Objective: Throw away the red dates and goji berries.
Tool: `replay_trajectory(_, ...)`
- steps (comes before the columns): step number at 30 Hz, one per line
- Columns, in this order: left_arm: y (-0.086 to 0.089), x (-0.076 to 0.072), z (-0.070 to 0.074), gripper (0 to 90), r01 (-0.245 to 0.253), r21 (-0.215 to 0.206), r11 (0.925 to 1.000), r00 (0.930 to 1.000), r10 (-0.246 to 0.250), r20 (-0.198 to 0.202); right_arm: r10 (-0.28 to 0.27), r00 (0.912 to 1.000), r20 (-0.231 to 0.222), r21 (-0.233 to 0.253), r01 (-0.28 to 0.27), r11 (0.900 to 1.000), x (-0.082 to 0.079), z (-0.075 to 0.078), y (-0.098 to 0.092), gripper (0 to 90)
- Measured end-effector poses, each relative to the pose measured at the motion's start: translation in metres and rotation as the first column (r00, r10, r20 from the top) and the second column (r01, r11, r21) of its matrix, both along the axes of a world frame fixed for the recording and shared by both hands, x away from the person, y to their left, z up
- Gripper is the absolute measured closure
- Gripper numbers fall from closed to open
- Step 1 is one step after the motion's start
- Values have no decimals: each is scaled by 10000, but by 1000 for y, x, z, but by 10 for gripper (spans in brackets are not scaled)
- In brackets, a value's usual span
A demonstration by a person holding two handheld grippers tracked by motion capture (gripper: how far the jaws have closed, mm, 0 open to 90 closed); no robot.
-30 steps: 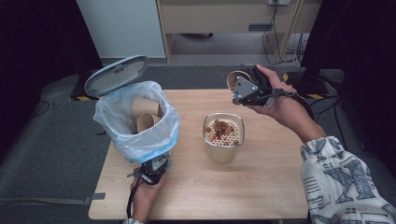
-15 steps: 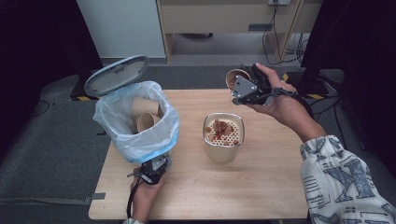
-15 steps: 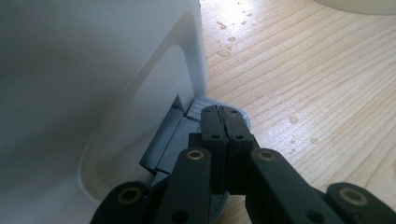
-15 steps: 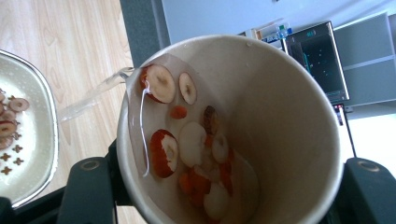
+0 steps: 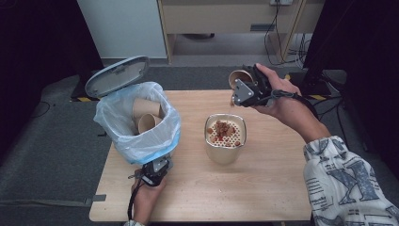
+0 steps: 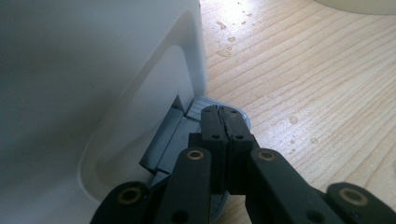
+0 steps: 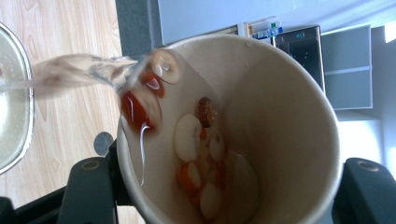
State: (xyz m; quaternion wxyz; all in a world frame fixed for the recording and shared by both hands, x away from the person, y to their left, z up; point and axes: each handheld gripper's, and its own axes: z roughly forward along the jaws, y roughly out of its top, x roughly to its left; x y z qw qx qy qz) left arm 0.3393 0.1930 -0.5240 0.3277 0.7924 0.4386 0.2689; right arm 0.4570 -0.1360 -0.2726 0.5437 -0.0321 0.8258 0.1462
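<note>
The right gripper (image 5: 240,89) is raised above the far right part of the worktop (image 5: 263,188), its jaws clamped on either side of a paper cup (image 5: 239,76), which sits between them and is tipped over toward the strainer pot (image 5: 225,149). In the right gripper view the paper cup (image 7: 233,135) opens toward the camera, with one black jaw at each side of its wall. Inside it lie pale slices and red pieces (image 7: 198,154) in a little liquid, and a clear stream of liquid (image 7: 79,70) runs over the rim at the upper left, carrying a red piece and a pale ring with it. The stream heads toward the metal rim of the strainer pot (image 7: 14,102) at the left edge of that view.

In the high view the strainer pot stands near the middle of the worktop, lower than the cup and nearer the person, its perforated insert already holding reddish bits (image 5: 225,131).

The left gripper (image 5: 155,170) rests low at the near left of the worktop, just in front of the white bin (image 5: 141,141). In the left gripper view its jaws are pressed together with no gap, lying on the grey pedal (image 6: 196,121) at the foot of the bin (image 6: 84,93). The bin's lid (image 5: 116,75) stands open, and its blue-tinged liner (image 5: 164,132) holds two used paper cups (image 5: 146,115). Drops of water (image 6: 224,52) dot the wood beside the bin.
</note>
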Motion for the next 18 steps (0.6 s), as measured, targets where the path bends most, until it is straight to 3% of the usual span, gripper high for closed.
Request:
replay_trajectory(1, 0, 0, 0, 881, -5, -3, 10000, 10000, 5, -3, 4, 9999, 139, -207, -1, 9998, 0, -1, 0, 339)
replay_trajectory(18, 0, 0, 0, 881, -3, -13, 10000, 10000, 3, -3, 6, 9999, 159, -134, -4, 9999, -1, 2, -1, 337)
